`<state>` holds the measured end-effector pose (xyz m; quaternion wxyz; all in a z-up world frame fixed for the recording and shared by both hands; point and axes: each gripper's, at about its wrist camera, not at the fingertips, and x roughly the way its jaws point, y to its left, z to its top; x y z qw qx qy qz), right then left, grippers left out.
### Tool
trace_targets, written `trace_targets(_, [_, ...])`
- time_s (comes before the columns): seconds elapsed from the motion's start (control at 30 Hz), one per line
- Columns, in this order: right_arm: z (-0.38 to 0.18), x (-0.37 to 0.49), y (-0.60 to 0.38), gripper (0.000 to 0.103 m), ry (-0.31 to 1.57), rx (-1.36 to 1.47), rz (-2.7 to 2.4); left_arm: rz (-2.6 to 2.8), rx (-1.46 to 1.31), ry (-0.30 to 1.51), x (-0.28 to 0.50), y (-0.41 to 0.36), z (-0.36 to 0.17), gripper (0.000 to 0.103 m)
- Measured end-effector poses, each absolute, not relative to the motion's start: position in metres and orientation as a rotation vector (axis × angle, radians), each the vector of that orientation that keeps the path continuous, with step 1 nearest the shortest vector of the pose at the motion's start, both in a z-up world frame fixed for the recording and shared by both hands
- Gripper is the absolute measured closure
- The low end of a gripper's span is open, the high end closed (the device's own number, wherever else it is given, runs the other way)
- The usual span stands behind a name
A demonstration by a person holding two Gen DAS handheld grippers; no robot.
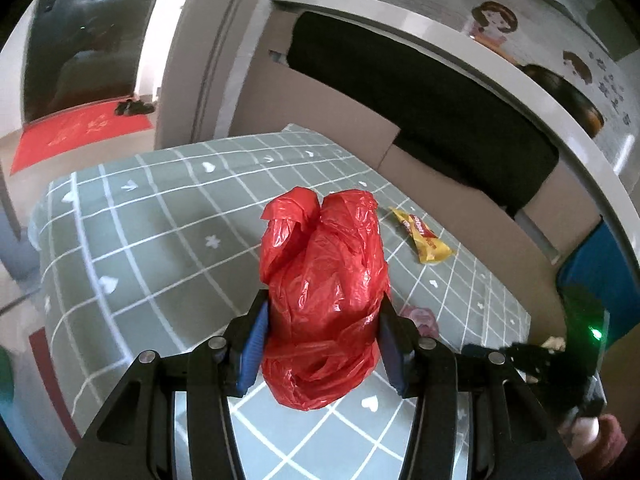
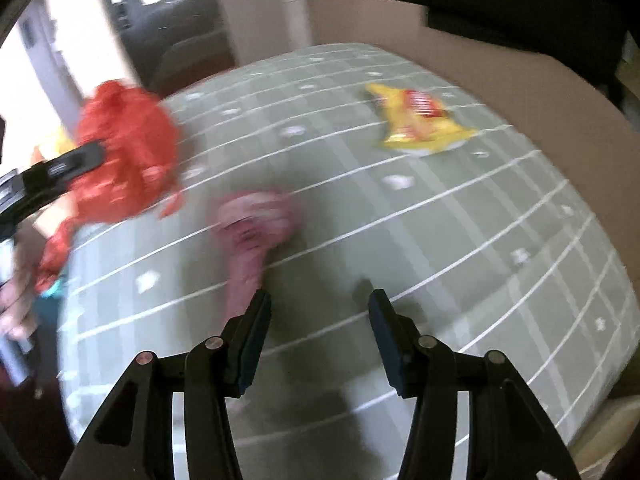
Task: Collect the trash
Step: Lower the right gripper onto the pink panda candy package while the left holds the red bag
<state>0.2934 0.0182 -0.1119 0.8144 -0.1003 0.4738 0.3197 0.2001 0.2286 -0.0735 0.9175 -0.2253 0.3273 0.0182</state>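
My left gripper (image 1: 323, 300) is shut on a red plastic bag (image 1: 324, 280), held above the green checked cloth (image 1: 160, 232). The bag also shows at the left of the right wrist view (image 2: 124, 156). A yellow snack wrapper (image 1: 424, 236) lies on the cloth beyond the bag, far right in the right wrist view (image 2: 420, 124). A crumpled pink wrapper (image 2: 252, 228) lies just ahead and left of my right gripper (image 2: 320, 300), which is open and empty low over the cloth. The pink wrapper peeks out beside the bag (image 1: 420, 318).
Brown cardboard (image 1: 340, 104) lines the far side of the cloth under a grey counter edge (image 1: 520, 80). A red mat (image 1: 80, 132) lies on the floor far left. A blue object (image 1: 600, 264) stands at the right.
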Motion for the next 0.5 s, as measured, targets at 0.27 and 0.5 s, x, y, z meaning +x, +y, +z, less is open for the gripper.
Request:
trace_targets(0.27, [-0.098,0.281,0.05,0.052,0.915,-0.215,0.61,0.106,-0.507,0.624,0.175,0.229,-0.079,0.052])
trace_targets(0.5, [-0.1,0.293,0.067,0.052,0.953,-0.134,0.446,0.128,-0.518,0.598,0.169,0.23,-0.076,0.052])
